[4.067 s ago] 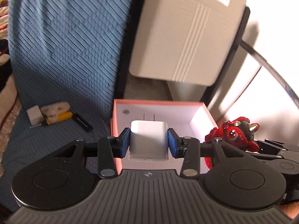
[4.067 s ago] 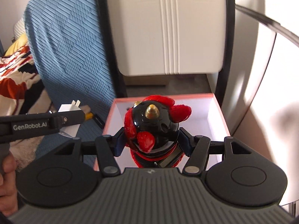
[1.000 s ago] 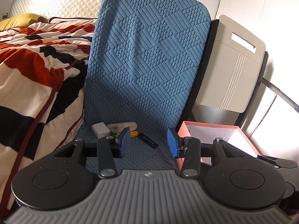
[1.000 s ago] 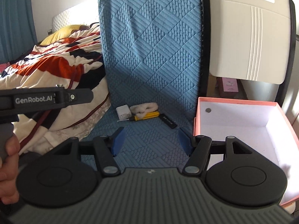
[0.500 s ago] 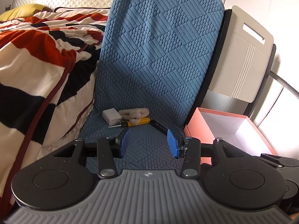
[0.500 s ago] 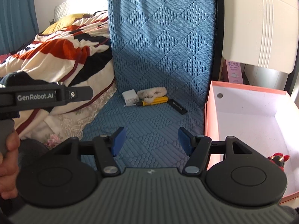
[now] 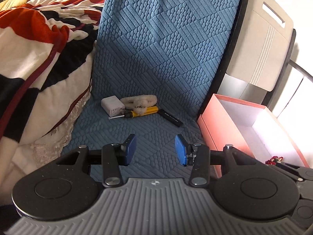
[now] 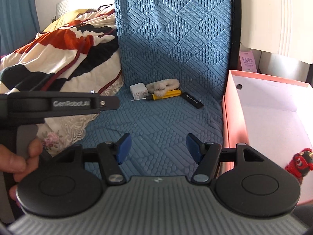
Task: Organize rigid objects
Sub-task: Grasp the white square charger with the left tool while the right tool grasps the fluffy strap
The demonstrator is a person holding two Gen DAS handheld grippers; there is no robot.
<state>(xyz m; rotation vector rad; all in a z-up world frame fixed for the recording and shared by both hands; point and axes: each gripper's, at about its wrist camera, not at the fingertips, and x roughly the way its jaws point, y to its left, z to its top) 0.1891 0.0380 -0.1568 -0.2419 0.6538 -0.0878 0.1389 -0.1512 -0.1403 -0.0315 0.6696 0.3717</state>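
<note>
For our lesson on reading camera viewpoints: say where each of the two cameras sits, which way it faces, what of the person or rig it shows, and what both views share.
Left wrist: on the left gripper, facing forward over the blue mat; shows its own open fingers.
Right wrist: on the right gripper, facing the same way; shows its open fingers and the person's hand holding the left gripper.
Shared: white charger, yellow screwdriver, black stick, pink box, red figure inside.

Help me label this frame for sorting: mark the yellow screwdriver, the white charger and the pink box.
yellow screwdriver (image 7: 145, 111), left wrist view, handle.
white charger (image 7: 112, 105), left wrist view, top face.
pink box (image 8: 232, 117), right wrist view, near-left wall.
</note>
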